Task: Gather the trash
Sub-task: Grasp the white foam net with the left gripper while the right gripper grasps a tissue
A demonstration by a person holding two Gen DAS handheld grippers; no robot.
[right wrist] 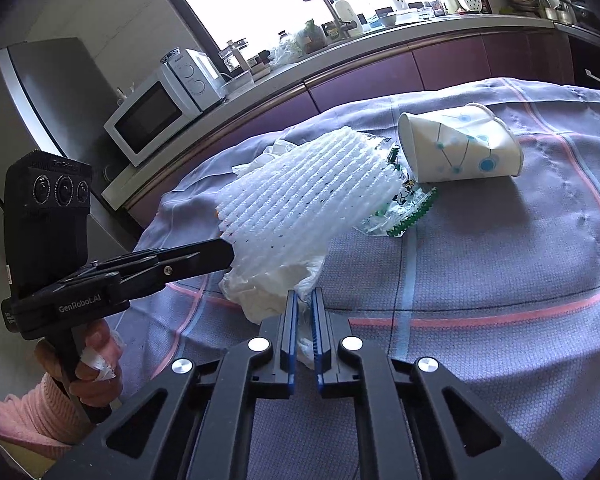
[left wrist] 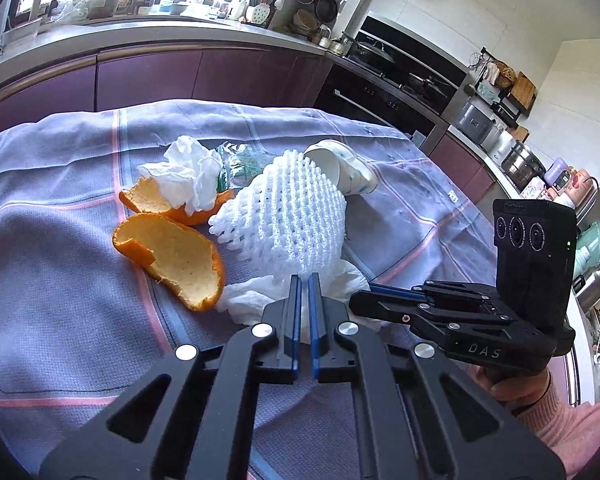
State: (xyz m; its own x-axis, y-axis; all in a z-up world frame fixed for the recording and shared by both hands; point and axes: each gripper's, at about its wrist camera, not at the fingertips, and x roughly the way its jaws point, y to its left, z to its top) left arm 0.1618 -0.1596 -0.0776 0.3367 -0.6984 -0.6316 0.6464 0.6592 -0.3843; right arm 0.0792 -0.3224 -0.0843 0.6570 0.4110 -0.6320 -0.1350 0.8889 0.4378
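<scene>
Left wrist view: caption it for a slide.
Left tool shut on tissue beside foam net, orange peels and tipped cup on cloth.

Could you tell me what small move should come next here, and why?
Probably lift both grippers slightly. The right gripper has its jaws shut on the crumpled white film, the left gripper is shut at its other edge, and the white foam fruit net lies on it.

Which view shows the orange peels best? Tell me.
The left wrist view: both orange peels lie uncovered on the cloth, left of the foam net. In the right wrist view the net hides them almost entirely.
</scene>
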